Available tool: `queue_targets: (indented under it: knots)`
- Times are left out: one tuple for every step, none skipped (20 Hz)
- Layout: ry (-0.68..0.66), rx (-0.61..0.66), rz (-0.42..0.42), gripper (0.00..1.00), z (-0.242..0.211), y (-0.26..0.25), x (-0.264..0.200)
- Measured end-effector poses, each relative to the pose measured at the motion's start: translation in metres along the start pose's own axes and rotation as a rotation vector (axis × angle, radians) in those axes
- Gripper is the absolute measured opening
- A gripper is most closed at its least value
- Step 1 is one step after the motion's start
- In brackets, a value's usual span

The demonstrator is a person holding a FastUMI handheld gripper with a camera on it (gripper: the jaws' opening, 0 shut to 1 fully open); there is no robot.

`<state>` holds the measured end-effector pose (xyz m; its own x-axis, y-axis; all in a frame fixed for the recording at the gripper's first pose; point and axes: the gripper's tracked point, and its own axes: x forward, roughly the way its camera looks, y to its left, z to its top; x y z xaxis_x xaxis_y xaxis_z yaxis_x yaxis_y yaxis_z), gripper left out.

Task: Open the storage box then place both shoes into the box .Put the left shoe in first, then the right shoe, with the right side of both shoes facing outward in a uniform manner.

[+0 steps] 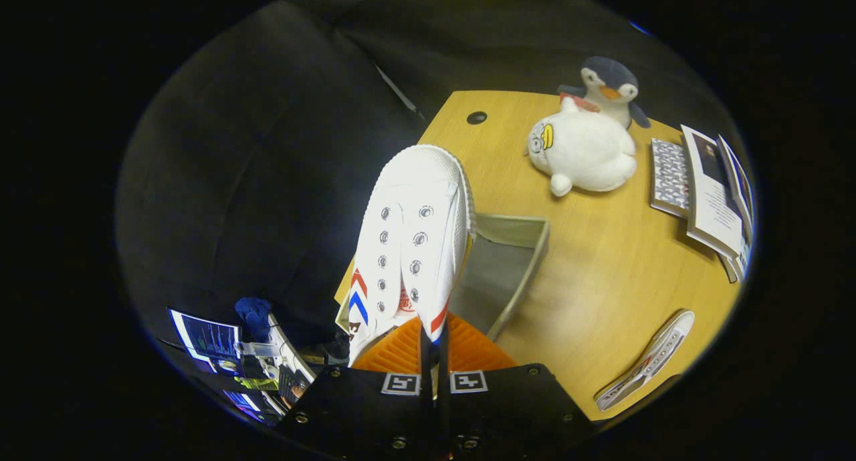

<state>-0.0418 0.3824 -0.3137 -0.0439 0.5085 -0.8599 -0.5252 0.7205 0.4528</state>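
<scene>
My gripper (433, 334) is shut on a white canvas shoe (408, 247), pinching it near its heel opening; the shoe points away from the fingers, with red and blue chevrons on its side. It hangs above the open grey storage box (508, 267), which stands on the wooden table (602, 273) just ahead of the fingers. The second white shoe (647, 362) lies on its side on the table, to the right of the box.
Beyond the box sit a white plush toy (583, 154) and a penguin plush (607, 86). A stack of books (705, 193) lies right of them. Left of the table edge, lower down, stand screens and equipment (231, 354).
</scene>
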Motion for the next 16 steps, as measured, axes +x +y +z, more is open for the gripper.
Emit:
queue_targets:
  knots:
    - [0.030,-0.005,-0.008,0.02,-0.005,0.003,0.016]
    - [0.058,-0.014,-0.019,0.02,-0.008,0.003,0.030]
    - [0.081,-0.019,-0.034,0.02,-0.011,0.001,0.042]
    - [0.101,-0.022,-0.052,0.02,-0.013,-0.002,0.051]
    - [0.117,-0.027,-0.068,0.02,-0.012,-0.006,0.059]
    - [0.133,-0.030,-0.086,0.02,-0.014,-0.010,0.068]
    - [0.149,-0.033,-0.108,0.02,-0.016,-0.017,0.076]
    - [0.167,-0.037,-0.129,0.02,-0.018,-0.023,0.082]
    - [0.185,-0.041,-0.148,0.02,-0.020,-0.030,0.089]
    - [0.195,-0.039,-0.164,0.02,-0.021,-0.033,0.096]
    - [0.205,-0.034,-0.178,0.02,-0.022,-0.038,0.101]
    - [0.210,-0.031,-0.192,0.02,-0.025,-0.038,0.104]
    - [0.215,-0.029,-0.210,0.02,-0.026,-0.040,0.106]
    - [0.220,-0.024,-0.227,0.02,-0.027,-0.042,0.108]
    - [0.220,-0.011,-0.218,0.04,-0.025,-0.041,0.109]
    - [0.215,0.005,-0.183,0.11,-0.025,-0.031,0.111]
